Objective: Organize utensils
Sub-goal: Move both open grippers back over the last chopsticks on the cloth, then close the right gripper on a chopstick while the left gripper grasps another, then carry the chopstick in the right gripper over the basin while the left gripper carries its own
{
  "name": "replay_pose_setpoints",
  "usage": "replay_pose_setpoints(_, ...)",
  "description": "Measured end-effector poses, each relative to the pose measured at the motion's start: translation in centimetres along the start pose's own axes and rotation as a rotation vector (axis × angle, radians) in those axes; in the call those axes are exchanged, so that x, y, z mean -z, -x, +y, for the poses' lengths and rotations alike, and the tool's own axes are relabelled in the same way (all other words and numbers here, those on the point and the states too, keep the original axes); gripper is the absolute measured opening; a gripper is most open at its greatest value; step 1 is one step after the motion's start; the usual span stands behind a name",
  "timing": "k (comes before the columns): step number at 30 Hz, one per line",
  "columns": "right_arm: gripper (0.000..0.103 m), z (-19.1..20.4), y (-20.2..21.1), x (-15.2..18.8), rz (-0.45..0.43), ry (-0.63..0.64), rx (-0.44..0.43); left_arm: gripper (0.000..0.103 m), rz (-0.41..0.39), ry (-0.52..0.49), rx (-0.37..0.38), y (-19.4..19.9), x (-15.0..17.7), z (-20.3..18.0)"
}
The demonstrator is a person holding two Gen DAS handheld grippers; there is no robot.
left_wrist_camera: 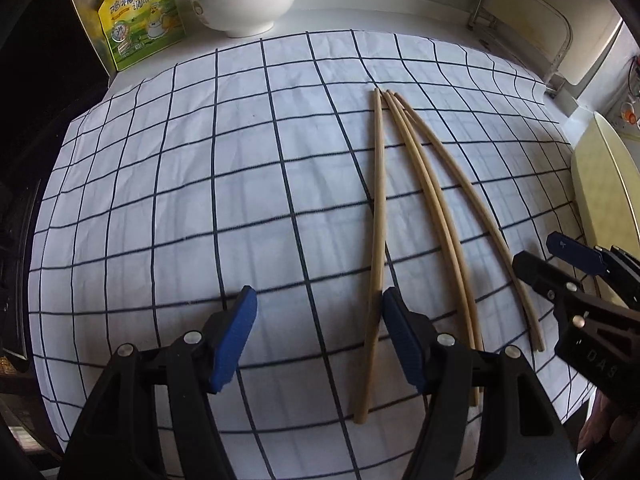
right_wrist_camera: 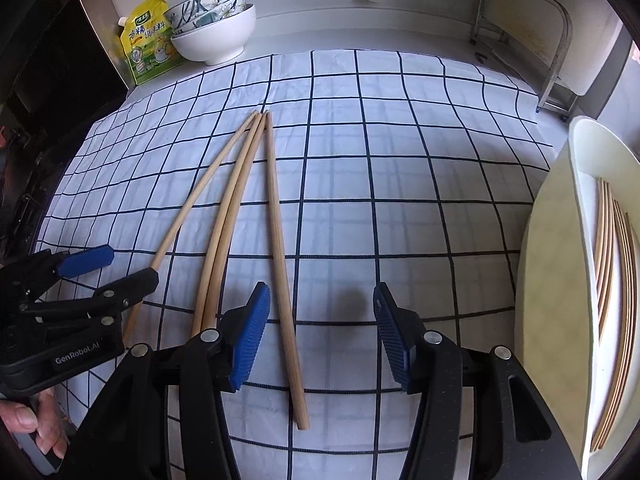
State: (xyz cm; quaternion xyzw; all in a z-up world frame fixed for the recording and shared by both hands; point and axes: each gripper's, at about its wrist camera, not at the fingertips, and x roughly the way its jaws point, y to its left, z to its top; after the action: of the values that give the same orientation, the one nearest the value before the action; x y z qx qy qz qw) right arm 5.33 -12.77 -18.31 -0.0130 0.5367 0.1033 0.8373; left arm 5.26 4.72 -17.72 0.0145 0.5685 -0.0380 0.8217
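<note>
Sitting fanned out on the white cloth with dark blue grid lines are four long pale wooden chopsticks, tips bunched at the far end and near ends splayed apart. More of the same sticks are already laid in the cream-coloured oval tray off at the right edge, so the job looks partly done.

The right gripper is held wide with nothing clamped; the rightmost chopstick is framed between its blue pads but isn't pressed by either. The left gripper is also spread wide and empty, its right pad just beside the leftmost stick.

What could go wrong, as a guess:
- the two middle sticks are lying touching, so both could get pinched together, or one nudged off by a pad
- a round stick could be rolled out of a pad grip if it's caught off-centre
- with both grippers crowded at the near ends, they could be knocked together
- the cloth could get snagged and dragged
</note>
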Motion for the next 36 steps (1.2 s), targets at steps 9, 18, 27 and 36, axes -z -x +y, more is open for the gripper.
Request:
replay_pose_setpoints(9,0.051,1.0,-1.4,-0.5,-0.010,0.057,0.057,0.064,-0.040,-0.016,0.009,-0.9,-2.4,-0.9)
replay_pose_setpoints(18,0.024,2.4,-1.7,-0.6,-0.044,0.117,0.039,0.022,-0.063,-0.051,0.016,-0.9,-2.8,-1.6)
replay_pose_setpoints(27,0.006,2.1,-1.2,-1.1,-0.017,0.054,-0.008,0.007,-0.018,-0.051,0.071,-0.4,-2.4,-0.9)
replay_pose_setpoints(36,0.006,1.6,3.4,-1.3,-0.064,-0.045,-0.093,0.007,-0.038,-0.090,0.074,4.3,-1.6,-0.2)
